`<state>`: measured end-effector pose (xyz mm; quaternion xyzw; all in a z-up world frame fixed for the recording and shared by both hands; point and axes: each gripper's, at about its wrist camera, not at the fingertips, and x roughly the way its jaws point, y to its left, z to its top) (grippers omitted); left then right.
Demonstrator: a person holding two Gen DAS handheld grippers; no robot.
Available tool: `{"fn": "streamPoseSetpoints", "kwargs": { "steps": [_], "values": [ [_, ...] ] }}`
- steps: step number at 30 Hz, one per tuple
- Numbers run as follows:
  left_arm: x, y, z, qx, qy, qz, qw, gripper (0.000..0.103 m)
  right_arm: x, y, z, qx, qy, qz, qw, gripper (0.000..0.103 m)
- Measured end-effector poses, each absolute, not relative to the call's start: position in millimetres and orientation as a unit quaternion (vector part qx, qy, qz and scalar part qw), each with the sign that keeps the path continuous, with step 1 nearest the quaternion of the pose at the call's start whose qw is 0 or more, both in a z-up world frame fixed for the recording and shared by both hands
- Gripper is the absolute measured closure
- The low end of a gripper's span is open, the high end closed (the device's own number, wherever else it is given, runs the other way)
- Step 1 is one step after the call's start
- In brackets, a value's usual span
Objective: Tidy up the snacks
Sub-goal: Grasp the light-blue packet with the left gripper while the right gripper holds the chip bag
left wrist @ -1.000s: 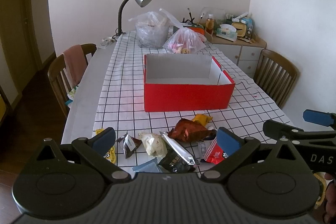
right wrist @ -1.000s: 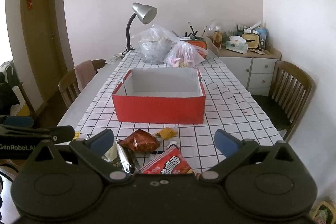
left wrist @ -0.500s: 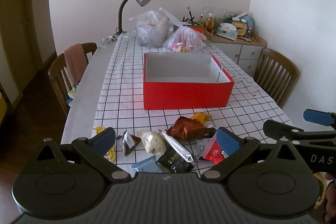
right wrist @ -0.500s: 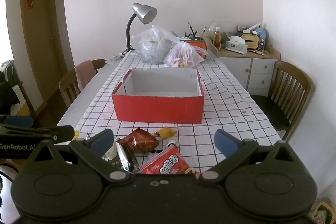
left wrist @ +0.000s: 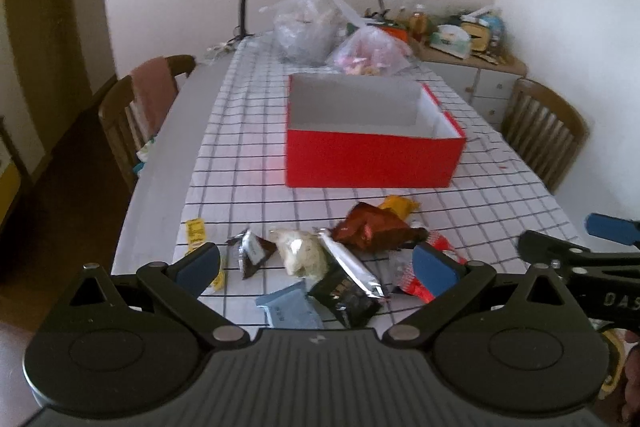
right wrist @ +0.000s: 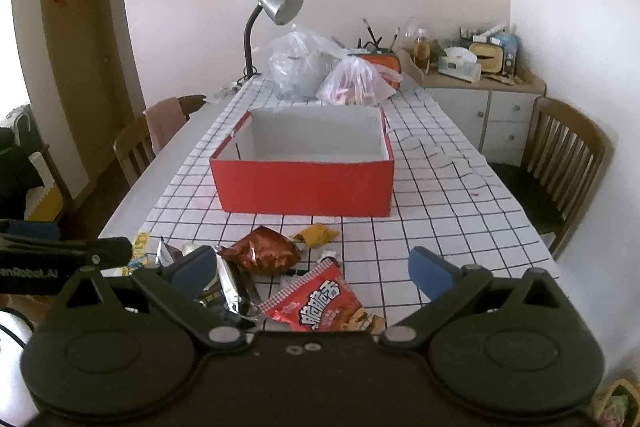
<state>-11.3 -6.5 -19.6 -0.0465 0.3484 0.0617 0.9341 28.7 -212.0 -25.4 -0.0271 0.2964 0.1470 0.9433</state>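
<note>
Hovering both claws wide open and empty, we find the red packet [right wrist: 326, 301] just ahead of the right claw [right wrist: 310, 269], nearer than the left claw [left wrist: 316, 265].

Box [right wrist: 304, 183]: matt red card outside, pale matt lining. 
Cloth [right wrist: 440, 203]: white woven fabric with black grid, rumpled toward the right edge. 
Silver pack [left wrist: 352, 265]: glossy foil, creased. 
Brown pack [right wrist: 260, 253]: shiny crinkled film. 
Red pack [right wrist: 324, 301]: glossy printed plastic. 
Lamp [right wrist: 278, 3]: brushed metal shade on a dark flexible neck. 
Bags [right wrist: 304, 67]: thin clear plastic, wrinkled. 
Chair [right wrist: 560, 155]: brown wood with slats. 
Left gripper [left wrist: 316, 265] and right gripper [right wrist: 316, 267]: matt black plastic, blue pads.
</note>
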Motion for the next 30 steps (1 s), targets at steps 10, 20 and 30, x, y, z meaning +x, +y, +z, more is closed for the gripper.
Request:
{"fn": "streamPoseSetpoints", "kwargs": {
  "steps": [10, 20, 30],
  "values": [
    [6.4, 15.9, -36.6, -0.075, 0.368, 0.072, 0.924, 0.0, 60.8, -221.4, -53.6, -0.035, 0.324, 0.169, 0.93, 0.001],
    [34.2, 23.2, -83.1, -0.075, 0.437, 0.085, 0.892, 0.0, 90.1, -223.8, -97.3, -0.089, 0.373, 0.215, 0.898, 0.001],
    [49.5, 27.6, -138.9, -0.079, 0.511, 0.114, 0.849, 0.001, 113.4, -212.6, -137.7, -0.151, 0.411, 0.249, 0.864, 0.003]
  ]
}}
